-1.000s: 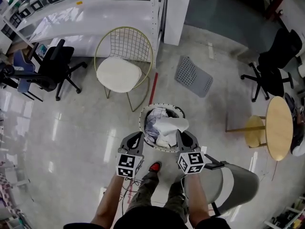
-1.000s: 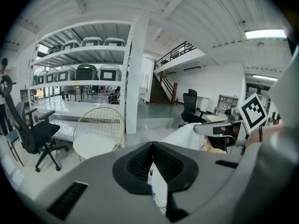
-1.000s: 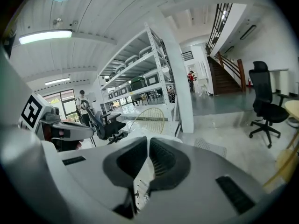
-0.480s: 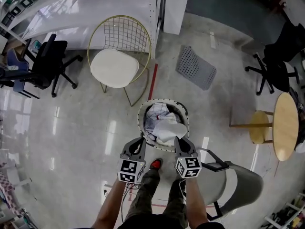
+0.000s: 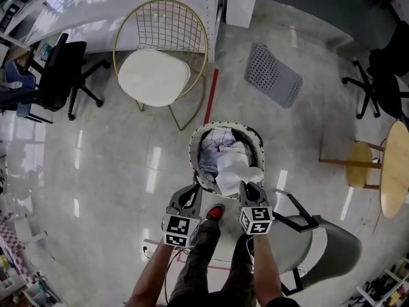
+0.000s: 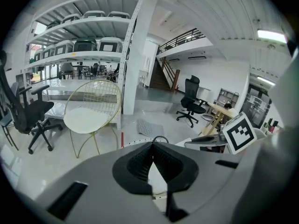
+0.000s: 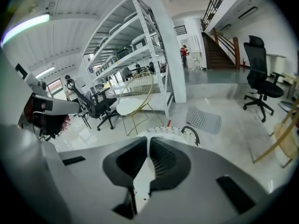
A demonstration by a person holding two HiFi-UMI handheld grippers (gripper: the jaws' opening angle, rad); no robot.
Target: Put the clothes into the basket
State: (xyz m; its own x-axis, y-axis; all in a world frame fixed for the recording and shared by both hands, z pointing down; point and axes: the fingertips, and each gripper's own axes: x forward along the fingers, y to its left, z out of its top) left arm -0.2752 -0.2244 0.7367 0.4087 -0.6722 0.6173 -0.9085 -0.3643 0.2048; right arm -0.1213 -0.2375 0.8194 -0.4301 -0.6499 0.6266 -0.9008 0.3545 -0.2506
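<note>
Head view first: where is the clothing?

Mostly down in the basket (image 5: 192, 155). A white garment (image 5: 233, 171) spills over its near rim toward the right gripper (image 5: 249, 189), whose fingers are pressed together, apparently pinching the cloth's edge.

And the left gripper (image 5: 193, 192)?

Fingers together too, nothing visibly between them, just beside the basket.

Which step, then?

Dropping that garment in, I'd judge. Next, the pinched edge needs carrying over the opening and the fingers spreading, so the cloth falls inside rather than across the rim.
</note>
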